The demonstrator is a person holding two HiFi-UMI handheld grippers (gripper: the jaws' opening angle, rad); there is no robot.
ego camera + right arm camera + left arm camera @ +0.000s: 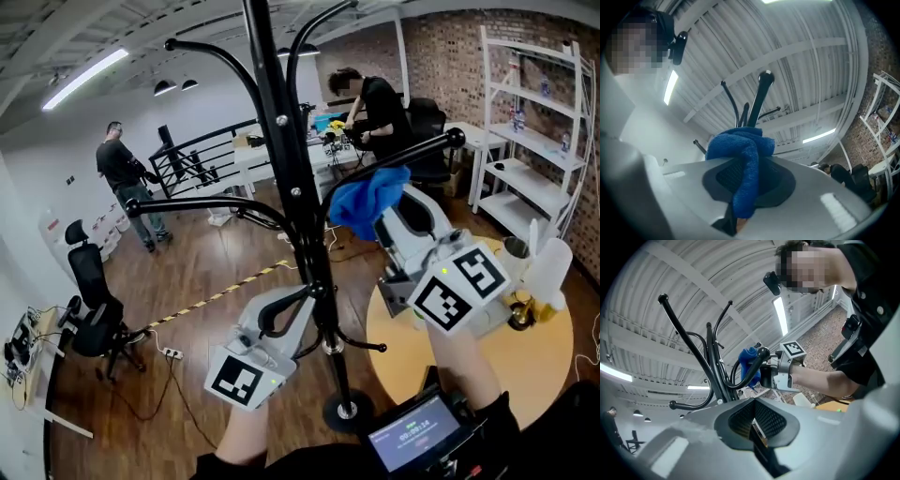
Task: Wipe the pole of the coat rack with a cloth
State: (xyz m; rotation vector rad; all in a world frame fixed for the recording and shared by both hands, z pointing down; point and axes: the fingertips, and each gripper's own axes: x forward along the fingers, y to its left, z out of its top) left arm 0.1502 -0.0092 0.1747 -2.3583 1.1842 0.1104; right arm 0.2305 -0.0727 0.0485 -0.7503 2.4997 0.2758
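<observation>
Head view looks steeply down the rack [296, 202]; both gripper views, near it, tilt up toward the ceiling [811, 47] (all three share the rack).

Room was brightly lit by ceiling strip lights [84, 80], coat rack [293, 187] showed dark against pale ceiling, fisheye-bent edges, black corners.

Round wooden tabletop [527, 373] at right, white shelving [530, 175] behind it (against a brick wall [442, 58]), black office chair [92, 286] at far left.
</observation>
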